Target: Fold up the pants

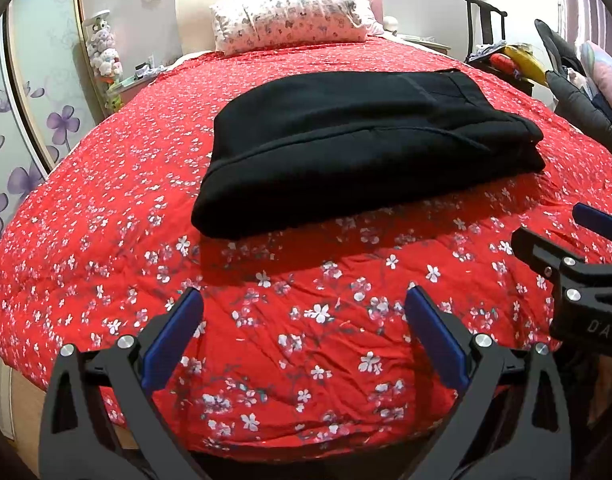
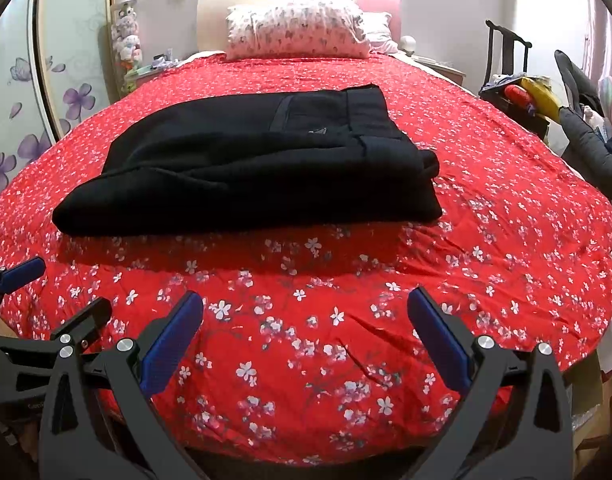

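Observation:
Black pants (image 1: 358, 148) lie folded into a flat rectangle on the red floral bedspread (image 1: 306, 320), waistband toward the right; they also show in the right wrist view (image 2: 258, 168). My left gripper (image 1: 304, 300) is open and empty, above the bed's near edge, well short of the pants. My right gripper (image 2: 306, 304) is open and empty, also near the front edge. The right gripper shows at the right of the left wrist view (image 1: 554, 228); the left gripper shows at the left of the right wrist view (image 2: 62, 288).
A patterned pillow (image 1: 290, 20) leans on the headboard. A wardrobe with purple flowers (image 1: 30, 128) stands left. A chair piled with clothes and bags (image 1: 546, 68) stands right of the bed.

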`<state>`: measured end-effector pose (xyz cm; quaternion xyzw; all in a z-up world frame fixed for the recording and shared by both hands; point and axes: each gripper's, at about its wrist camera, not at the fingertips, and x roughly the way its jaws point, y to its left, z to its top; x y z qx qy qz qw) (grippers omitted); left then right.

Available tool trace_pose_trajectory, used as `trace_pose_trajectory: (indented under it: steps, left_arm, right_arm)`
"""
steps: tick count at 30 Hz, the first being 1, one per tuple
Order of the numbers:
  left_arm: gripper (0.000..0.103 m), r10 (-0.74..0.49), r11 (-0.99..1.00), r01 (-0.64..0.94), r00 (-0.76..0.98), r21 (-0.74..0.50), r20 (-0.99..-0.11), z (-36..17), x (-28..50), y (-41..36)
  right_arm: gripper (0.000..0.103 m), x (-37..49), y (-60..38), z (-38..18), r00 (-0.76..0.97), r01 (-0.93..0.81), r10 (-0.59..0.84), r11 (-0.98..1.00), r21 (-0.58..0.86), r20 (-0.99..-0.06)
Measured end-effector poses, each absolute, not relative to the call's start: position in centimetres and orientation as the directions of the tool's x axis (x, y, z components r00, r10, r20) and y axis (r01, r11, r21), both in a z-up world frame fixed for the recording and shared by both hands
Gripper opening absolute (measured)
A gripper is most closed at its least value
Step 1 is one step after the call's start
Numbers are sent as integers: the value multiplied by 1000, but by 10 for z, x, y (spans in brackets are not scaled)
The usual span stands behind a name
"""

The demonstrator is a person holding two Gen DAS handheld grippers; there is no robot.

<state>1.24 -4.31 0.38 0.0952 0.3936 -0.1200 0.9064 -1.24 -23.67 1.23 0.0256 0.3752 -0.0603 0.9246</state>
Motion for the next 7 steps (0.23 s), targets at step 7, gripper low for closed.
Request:
trace_pose_trajectory:
  steps: [7]
  left_arm:
    - [101, -150, 954, 293, 652, 64, -743, 5, 14, -42]
  right_arm:
    - [102, -12, -238, 13, 707, 129, -88, 992, 6, -702]
